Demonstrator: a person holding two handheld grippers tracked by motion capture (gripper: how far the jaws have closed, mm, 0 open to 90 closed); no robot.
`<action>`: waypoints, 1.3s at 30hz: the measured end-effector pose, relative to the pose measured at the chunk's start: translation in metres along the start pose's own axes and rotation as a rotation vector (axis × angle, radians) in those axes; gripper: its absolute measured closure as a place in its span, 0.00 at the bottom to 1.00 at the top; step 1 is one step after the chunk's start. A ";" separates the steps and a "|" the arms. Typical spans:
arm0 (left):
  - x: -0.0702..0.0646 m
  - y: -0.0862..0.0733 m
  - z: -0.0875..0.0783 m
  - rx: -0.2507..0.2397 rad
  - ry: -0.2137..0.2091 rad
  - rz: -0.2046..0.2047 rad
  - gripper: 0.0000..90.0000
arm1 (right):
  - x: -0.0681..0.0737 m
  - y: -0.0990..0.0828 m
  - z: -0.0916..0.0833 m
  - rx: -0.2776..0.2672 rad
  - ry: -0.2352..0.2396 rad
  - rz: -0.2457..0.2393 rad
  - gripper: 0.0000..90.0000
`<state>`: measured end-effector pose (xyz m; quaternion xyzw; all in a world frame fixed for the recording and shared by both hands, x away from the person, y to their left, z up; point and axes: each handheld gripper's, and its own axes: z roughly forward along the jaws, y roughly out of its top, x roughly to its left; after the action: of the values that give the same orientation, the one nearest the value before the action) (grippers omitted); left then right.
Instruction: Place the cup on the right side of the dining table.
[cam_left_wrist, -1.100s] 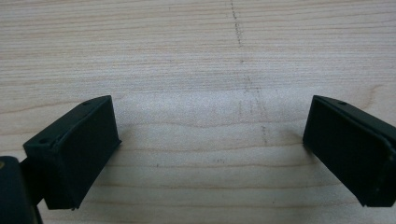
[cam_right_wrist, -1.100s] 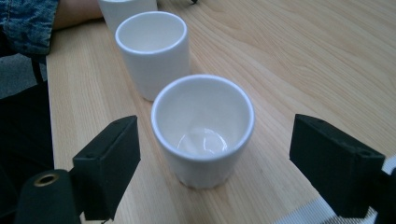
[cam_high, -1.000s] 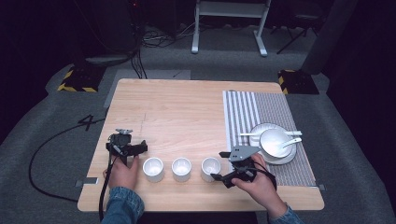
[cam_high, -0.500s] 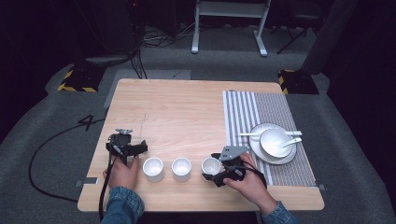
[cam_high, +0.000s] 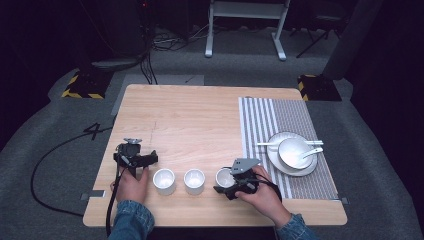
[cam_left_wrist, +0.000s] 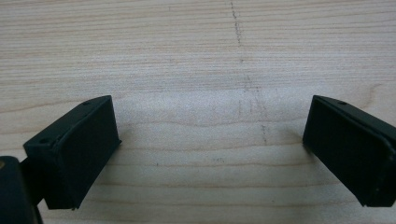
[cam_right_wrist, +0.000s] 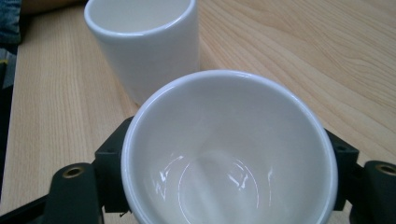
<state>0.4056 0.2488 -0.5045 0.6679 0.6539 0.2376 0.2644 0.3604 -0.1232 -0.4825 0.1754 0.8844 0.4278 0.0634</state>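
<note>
- The right gripper (cam_high: 227, 186) has moved left from beside the plate and now has its jaws around the rightmost white cup (cam_right_wrist: 229, 149), near the front edge of the surface (cam_high: 200, 110); I judge a lift comes next.
- That cup is empty, as is the middle cup (cam_high: 194, 180).
- The left gripper (cam_high: 142, 160) hasn't shifted, jaws wide, holding nothing.
- Farther right, a bowl (cam_high: 295, 152) sits on stacked plates (cam_high: 280, 165) with a spoon (cam_high: 312, 151).

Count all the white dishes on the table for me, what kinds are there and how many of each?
Small white ceramic cups: 3
Round white plate: 1
White bowl: 1
White spoon: 1
White stick-shaped utensil behind the bowl, kind unclear: 1
Total: 7
</note>
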 end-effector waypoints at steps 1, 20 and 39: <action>0.000 0.000 0.000 0.000 0.000 0.000 0.04 | 0.000 0.001 0.000 0.013 -0.002 -0.008 0.29; 0.000 0.000 0.000 0.000 0.000 0.000 0.04 | -0.001 0.012 -0.008 0.062 -0.007 -0.037 0.30; 0.000 0.000 0.000 0.001 0.000 0.000 0.04 | -0.010 0.044 -0.028 0.072 -0.015 -0.063 0.30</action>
<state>0.4053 0.2489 -0.5044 0.6682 0.6539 0.2372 0.2639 0.3741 -0.1219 -0.4310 0.1528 0.9039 0.3921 0.0773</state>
